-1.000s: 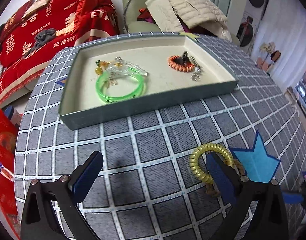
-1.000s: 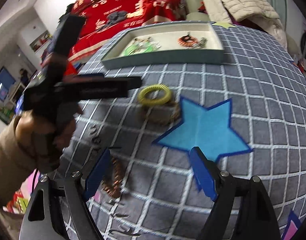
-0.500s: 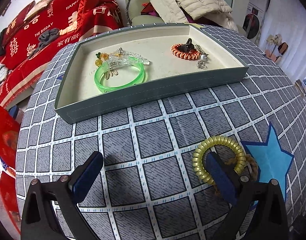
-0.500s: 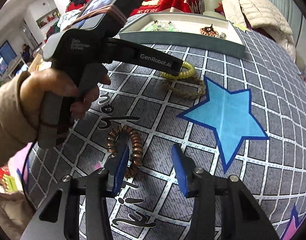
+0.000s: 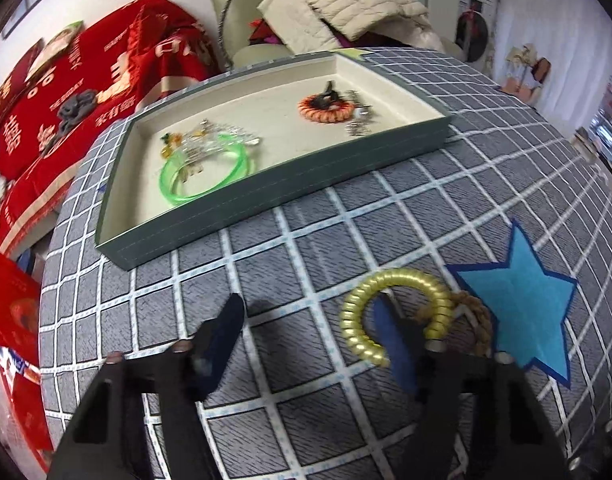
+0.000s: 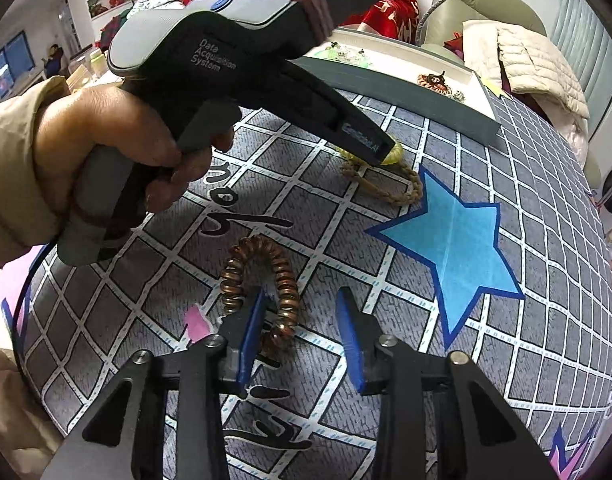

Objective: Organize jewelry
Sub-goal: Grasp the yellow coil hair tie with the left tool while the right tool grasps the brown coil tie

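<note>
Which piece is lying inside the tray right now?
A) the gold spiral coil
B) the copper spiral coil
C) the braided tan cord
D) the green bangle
D: the green bangle lies on the tray floor, while both coils and the cord lie out on the checked cloth.

The person wears a beige sleeve [image 6: 13,168] and holds black grippers with blue finger pads [image 6: 348,332], silver screws and a grey handle [image 6: 93,208] lettered "Data Acquisition System".
</note>
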`<state>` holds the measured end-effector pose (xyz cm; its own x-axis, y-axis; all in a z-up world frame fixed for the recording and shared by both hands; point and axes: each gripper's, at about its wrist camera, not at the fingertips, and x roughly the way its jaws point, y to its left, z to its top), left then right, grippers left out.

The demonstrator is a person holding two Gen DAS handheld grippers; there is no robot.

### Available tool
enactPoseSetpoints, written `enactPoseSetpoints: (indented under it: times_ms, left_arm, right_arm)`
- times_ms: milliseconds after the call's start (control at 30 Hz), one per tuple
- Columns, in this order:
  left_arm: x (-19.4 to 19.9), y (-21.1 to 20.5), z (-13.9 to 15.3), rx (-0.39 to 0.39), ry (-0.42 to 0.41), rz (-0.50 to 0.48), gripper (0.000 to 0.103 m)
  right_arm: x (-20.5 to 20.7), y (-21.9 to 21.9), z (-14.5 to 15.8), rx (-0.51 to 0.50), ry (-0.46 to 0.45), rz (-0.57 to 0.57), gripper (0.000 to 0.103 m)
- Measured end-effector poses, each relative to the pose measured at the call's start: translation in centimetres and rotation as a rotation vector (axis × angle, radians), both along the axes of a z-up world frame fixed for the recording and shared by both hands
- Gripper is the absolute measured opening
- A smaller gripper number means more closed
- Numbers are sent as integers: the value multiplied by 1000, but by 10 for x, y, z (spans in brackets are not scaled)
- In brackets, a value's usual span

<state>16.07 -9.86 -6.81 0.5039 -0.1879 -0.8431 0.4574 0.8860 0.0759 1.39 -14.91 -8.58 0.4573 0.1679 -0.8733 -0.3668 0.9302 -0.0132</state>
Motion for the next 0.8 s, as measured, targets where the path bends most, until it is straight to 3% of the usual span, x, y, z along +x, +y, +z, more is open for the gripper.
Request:
enactPoseSetpoints:
  times_ms: [100,167,233,267,800]
  left_arm:
    - [-5,-7,2,-8,6,-43,55]
    - [-8,-11,2,4,-4,-60,52]
    - [-12,-13,2,-6,0,-78,34]
    - [-12,-12,2,-12,4,-77,32]
    - [-17,37,23,-185,30,43,32]
  right_arm:
    - [-2,3,0,3,1,8,25]
    - [-3,4,0,9,3,8,16]
    - [-5,4,1,13,4,-1,14]
    - [-7,4,1,18,5,-7,13]
    - [1,-35,14,157,22,-130,12]
